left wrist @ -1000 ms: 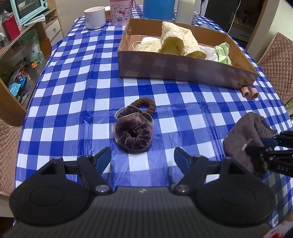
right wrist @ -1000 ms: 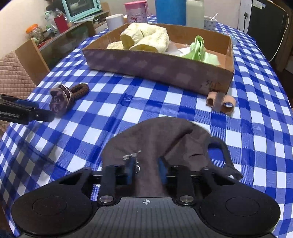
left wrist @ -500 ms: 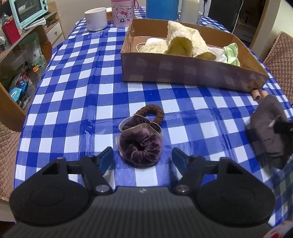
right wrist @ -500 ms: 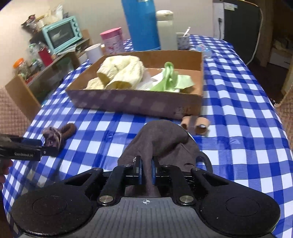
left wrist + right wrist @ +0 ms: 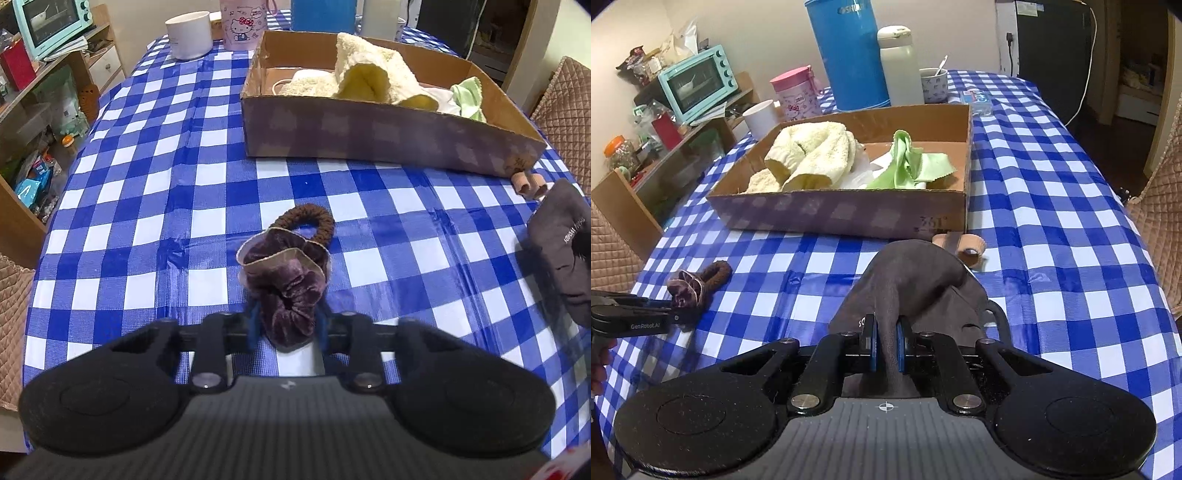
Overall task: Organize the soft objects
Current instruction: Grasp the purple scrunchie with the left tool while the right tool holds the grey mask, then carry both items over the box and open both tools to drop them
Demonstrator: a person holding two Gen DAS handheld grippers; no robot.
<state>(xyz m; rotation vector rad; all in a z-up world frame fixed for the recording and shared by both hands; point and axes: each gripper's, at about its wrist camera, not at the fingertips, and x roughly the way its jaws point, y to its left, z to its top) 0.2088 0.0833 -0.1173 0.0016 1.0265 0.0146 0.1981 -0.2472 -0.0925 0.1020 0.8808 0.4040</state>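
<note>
My left gripper (image 5: 286,325) is shut on a purple velvet scrunchie (image 5: 286,286) on the blue checked tablecloth; a brown hair tie (image 5: 306,221) lies just beyond it. My right gripper (image 5: 885,341) is shut on a dark grey cloth (image 5: 912,280) and holds it above the table; the cloth shows at the right edge of the left wrist view (image 5: 561,251). The cardboard box (image 5: 846,214) ahead holds a cream towel (image 5: 812,155) and a green cloth (image 5: 908,166). The left gripper shows at the left of the right wrist view (image 5: 679,314).
A small tan band (image 5: 971,247) lies by the box's near right corner. Behind the box stand a blue flask (image 5: 849,51), a white bottle (image 5: 899,66), a pink cup (image 5: 796,92) and a white mug (image 5: 761,118). Shelves with a teal oven (image 5: 698,83) are at left; padded chairs flank the table.
My left gripper moved forward and closed on the purple scrunchie. My right gripper closed on the grey cloth and lifted it up and toward the box.
</note>
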